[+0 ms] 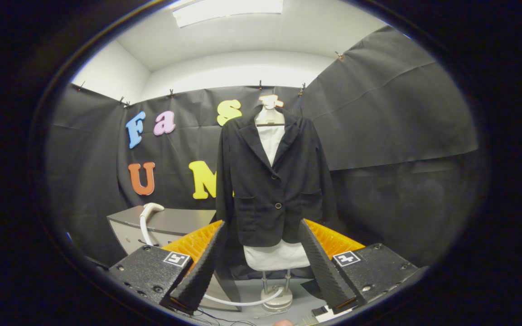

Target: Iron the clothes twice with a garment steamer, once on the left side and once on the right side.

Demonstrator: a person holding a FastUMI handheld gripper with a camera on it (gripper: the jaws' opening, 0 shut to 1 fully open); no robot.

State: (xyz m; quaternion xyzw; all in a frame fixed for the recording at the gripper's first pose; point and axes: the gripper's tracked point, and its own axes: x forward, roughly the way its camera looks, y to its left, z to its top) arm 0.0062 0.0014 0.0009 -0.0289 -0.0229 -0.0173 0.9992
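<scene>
**Gripper held open, facing the hung jacket**

Gripper [261, 226] fingers stand spread wide apart with nothing between the pads; you grip no object. The left finger [202, 267] and the right finger [322, 267] angle inward toward their tips, and the lower half of the garment shows in the gap between them.

Locate the task items as follows:

- Black jacket [272, 181]: it hangs upright on a mannequin form, straight ahead of and beyond the fingertips, roughly centred between them. It is buttoned at the front, with one button [278, 205] visible at waist height. A flap pocket sits on each side of the front.
- White form [275, 256]: it shows at the open collar and below the jacket hem. It rests on a metal post with a round base [279, 301] on the floor, near the fingers.
- Steamer head [150, 210]: the pale curved nozzle rests on top of a grey cabinet [170, 222] to the left of the jacket, beyond the left finger.
- White hose [243, 301]: it runs down from the nozzle, passes behind the left finger, and curves along the floor toward the stand base.

You cannot tell whether the hose touches the base. The jacket and the steamer head stand well apart from the fingertips.
</scene>
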